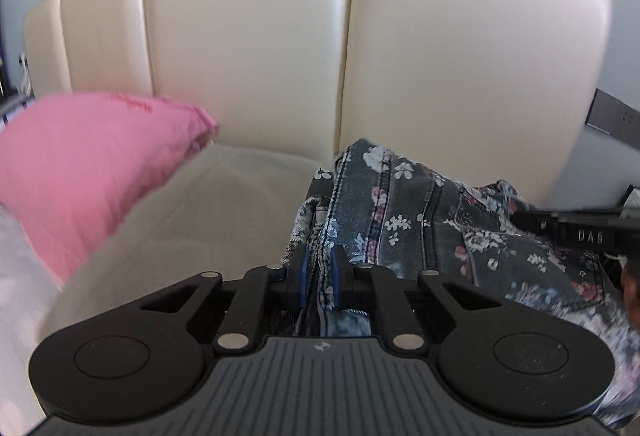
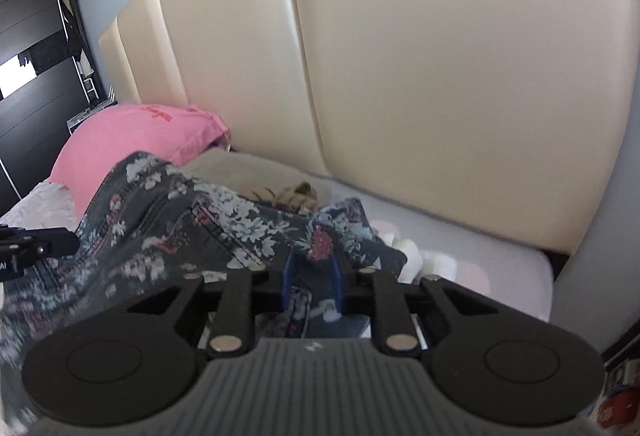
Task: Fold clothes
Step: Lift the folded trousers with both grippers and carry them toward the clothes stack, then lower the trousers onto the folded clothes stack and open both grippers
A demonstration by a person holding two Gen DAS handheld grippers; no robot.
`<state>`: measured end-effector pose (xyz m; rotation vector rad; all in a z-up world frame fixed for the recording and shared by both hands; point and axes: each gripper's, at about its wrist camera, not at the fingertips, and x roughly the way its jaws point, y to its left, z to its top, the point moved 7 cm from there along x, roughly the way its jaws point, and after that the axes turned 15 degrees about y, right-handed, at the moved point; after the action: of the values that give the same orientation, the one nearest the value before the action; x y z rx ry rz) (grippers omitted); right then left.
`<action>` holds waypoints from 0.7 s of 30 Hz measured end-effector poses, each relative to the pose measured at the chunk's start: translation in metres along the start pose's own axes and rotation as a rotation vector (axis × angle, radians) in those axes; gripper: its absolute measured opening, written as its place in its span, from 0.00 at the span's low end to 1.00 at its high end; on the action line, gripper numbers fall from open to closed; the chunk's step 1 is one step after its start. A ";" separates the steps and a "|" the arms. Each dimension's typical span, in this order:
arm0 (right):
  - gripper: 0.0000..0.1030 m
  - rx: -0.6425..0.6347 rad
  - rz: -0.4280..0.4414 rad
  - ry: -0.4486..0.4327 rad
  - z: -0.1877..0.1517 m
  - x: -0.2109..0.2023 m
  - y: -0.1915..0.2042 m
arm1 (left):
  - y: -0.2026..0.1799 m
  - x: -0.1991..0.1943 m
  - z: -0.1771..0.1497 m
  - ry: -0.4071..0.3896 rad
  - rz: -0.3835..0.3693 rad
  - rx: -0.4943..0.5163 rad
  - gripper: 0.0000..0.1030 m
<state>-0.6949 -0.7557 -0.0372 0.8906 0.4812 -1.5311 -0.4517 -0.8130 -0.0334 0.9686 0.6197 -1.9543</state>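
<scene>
A dark floral denim garment is held up between both grippers over a bed. My left gripper is shut on its left edge, with cloth pinched between the blue pads. My right gripper is shut on the garment's right edge, cloth bunched between its blue pads. The right gripper's black body shows at the right edge of the left wrist view; the left gripper shows at the left edge of the right wrist view.
A cream padded headboard rises behind. A pink pillow lies at the left, a cream pillow beside it. White sheet covers the bed. A dark wardrobe stands at far left.
</scene>
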 end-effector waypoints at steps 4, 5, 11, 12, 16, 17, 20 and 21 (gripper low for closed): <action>0.19 -0.006 -0.005 0.000 -0.002 0.014 -0.006 | 0.005 0.010 0.000 0.004 -0.049 -0.042 0.09; 0.19 0.001 0.005 0.004 -0.002 0.015 -0.007 | 0.005 0.009 0.000 0.006 -0.045 -0.042 0.09; 0.23 -0.005 0.019 0.030 0.012 -0.006 0.005 | -0.009 -0.020 0.009 -0.027 0.002 -0.037 0.10; 0.28 -0.011 0.022 0.020 0.014 -0.017 0.007 | -0.013 -0.029 0.010 -0.041 0.014 -0.030 0.10; 0.41 -0.084 0.046 -0.034 0.004 -0.073 0.023 | -0.023 -0.062 0.007 -0.071 0.046 0.011 0.10; 0.41 -0.106 0.049 -0.043 -0.002 -0.087 0.028 | -0.025 -0.068 0.004 -0.069 0.052 0.016 0.10; 0.45 -0.162 0.073 -0.049 -0.023 -0.118 0.048 | -0.034 -0.085 -0.012 -0.054 0.070 0.036 0.10; 0.50 -0.182 0.081 -0.048 -0.031 -0.123 0.054 | -0.037 -0.088 -0.018 -0.051 0.072 0.042 0.10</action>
<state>-0.6389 -0.6630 0.0484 0.7229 0.5345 -1.4078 -0.4456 -0.7396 0.0300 0.9507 0.5099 -1.9292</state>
